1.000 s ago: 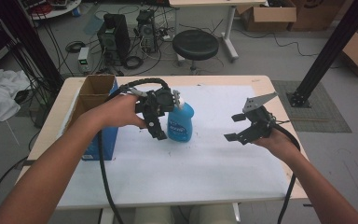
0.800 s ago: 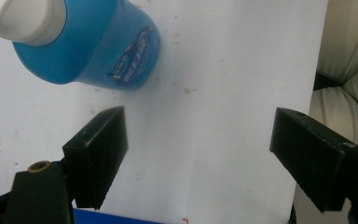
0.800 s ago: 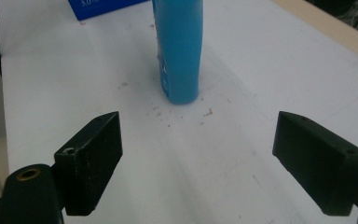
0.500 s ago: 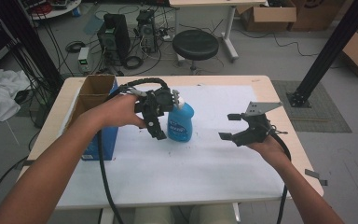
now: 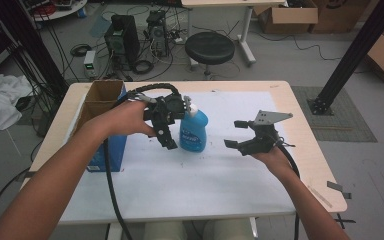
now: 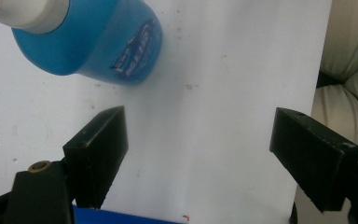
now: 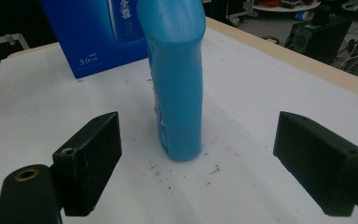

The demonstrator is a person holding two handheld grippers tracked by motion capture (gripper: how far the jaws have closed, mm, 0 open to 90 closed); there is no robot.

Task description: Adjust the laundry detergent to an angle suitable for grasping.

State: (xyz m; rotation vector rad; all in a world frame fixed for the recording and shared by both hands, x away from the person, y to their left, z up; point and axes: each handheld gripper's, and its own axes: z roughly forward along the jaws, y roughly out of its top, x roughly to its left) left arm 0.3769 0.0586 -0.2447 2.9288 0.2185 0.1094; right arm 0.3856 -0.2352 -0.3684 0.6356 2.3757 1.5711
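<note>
We judge the step a grasp of the upright blue bottle on the bench. It stands ahead, centred between our right gripper's spread fingers; we should advance level before closing. Our left gripper's fingers, also spread, hover just beside it.

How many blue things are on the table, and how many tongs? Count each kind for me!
Blue bottle: 1
Blue box: 1
Tongs: 2, the left tongs and the right tongs, both open
Total: 4
</note>
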